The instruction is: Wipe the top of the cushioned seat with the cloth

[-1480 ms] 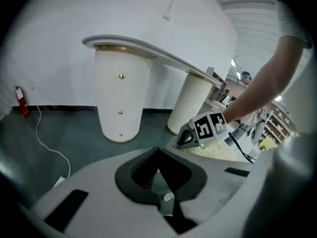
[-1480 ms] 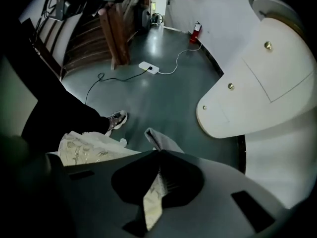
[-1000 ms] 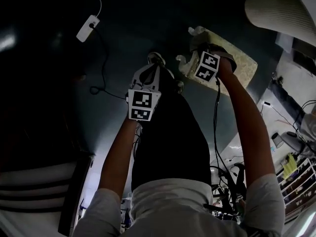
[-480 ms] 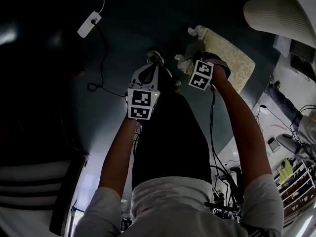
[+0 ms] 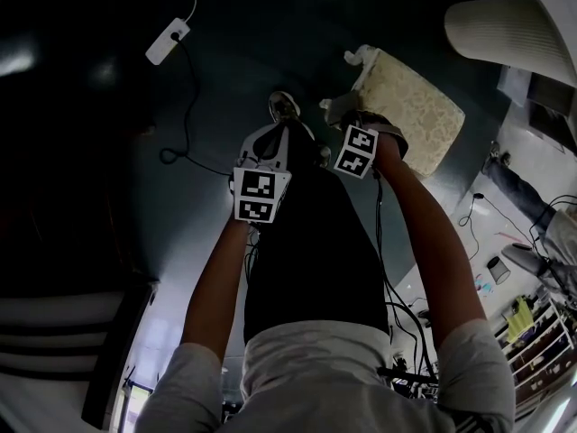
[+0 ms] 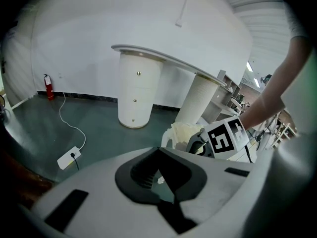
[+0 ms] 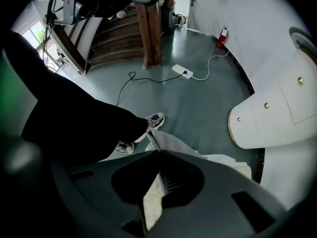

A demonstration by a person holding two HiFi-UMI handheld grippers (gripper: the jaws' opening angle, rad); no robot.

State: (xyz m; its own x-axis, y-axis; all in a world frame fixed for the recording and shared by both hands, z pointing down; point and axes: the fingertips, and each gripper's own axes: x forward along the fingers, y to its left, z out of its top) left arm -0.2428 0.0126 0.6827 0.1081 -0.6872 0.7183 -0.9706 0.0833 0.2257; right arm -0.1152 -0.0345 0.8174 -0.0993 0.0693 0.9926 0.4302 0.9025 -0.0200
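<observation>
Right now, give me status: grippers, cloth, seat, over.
Left gripper shut, empty. Right gripper shut on cloth, at edge of cushioned seat. Nothing seen blocking seat top.

Two grippers — the left gripper (image 6: 159,151) and the right gripper (image 7: 158,152) — one cloth (image 7: 173,144), one cushioned seat (image 5: 410,106), one power strip (image 5: 168,41), one fire extinguisher (image 6: 48,86), two shoes (image 7: 155,119), two white pedestals (image 6: 136,90).

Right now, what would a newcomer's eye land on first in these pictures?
The cream cushioned seat stands out at upper right against the dark floor. The right gripper is shut on a pale cloth at its near edge; the left gripper hangs shut and empty by the person's dark trouser leg.
</observation>
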